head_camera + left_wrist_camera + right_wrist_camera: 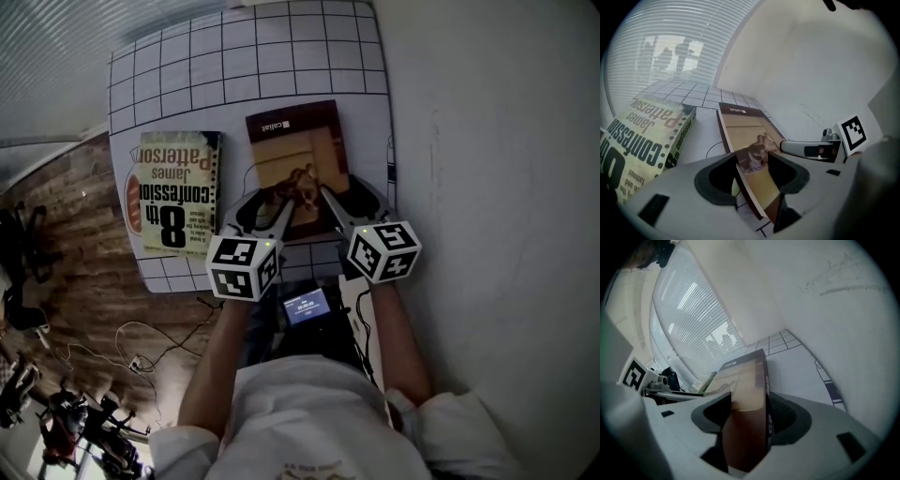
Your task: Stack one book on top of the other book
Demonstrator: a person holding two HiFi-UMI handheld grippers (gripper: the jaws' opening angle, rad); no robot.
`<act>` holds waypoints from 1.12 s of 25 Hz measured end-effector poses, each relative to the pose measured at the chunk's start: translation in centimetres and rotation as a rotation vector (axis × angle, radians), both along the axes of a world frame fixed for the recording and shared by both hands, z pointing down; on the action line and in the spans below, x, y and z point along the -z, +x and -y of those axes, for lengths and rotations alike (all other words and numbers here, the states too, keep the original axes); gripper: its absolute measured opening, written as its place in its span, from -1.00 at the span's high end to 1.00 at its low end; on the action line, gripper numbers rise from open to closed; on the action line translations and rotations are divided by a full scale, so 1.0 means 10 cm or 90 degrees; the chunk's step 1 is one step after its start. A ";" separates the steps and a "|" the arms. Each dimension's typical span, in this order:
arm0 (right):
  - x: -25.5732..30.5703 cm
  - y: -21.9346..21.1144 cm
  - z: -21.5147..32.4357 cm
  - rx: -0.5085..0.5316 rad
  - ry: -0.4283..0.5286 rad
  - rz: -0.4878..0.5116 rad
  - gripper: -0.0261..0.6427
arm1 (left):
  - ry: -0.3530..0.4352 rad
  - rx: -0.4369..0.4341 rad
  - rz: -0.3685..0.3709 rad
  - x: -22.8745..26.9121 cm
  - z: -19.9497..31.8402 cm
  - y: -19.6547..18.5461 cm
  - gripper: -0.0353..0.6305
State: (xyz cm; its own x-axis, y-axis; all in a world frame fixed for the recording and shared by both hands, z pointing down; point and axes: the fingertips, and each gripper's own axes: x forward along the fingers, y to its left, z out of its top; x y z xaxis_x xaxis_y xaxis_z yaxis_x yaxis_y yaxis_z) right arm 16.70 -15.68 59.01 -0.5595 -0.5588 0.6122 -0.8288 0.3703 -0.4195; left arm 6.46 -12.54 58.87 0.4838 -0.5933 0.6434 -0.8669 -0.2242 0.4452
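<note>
The brown book (298, 150) lies flat at the centre of the head view on the grid-lined tabletop (281, 56). To its left, apart from it, is the thick James Patterson paperback (178, 192), cover up. Both tools are at the brown book's lower edge in that view. The left hand-held gripper (752, 174) is unclenched: the book's page-edge side runs up between its jaws, with a gap showing beside it. The right hand-held gripper (749, 413) also stands wide, astride the spine side. The spine is close against one pad and the cover fills most of the gap, but I see no firm clamp across the book. As I judge it, nothing has been lifted and the stacking is yet to be done. The brown book looks stiff-covered and moderately heavy for its size, with a smooth face that may slip under a light pinch. A grip across its thickness at the two lower corners should keep it level. The spine corner is the firmer hold, since the page side could fan open or sag if pinched loosely. The paperback looks broad and flat enough to serve as a steady base.
</note>
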 end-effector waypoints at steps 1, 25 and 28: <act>0.02 0.00 0.00 -0.002 0.002 0.000 0.15 | 0.003 -0.001 0.001 0.02 0.00 0.00 0.24; 0.97 0.11 0.03 -0.037 0.066 0.002 0.16 | 0.065 -0.036 0.034 0.95 0.15 0.08 0.24; 1.01 0.12 0.05 -0.039 0.067 0.003 0.17 | 0.060 -0.040 0.032 0.99 0.18 0.08 0.24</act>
State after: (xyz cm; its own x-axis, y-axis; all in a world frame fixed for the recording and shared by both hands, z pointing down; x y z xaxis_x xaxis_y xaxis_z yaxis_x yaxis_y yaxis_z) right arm 17.89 -16.20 48.88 -0.5257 -0.6531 0.5450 -0.8489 0.3618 -0.3853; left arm 7.31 -14.33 48.94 0.4904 -0.6221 0.6103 -0.8706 -0.3175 0.3758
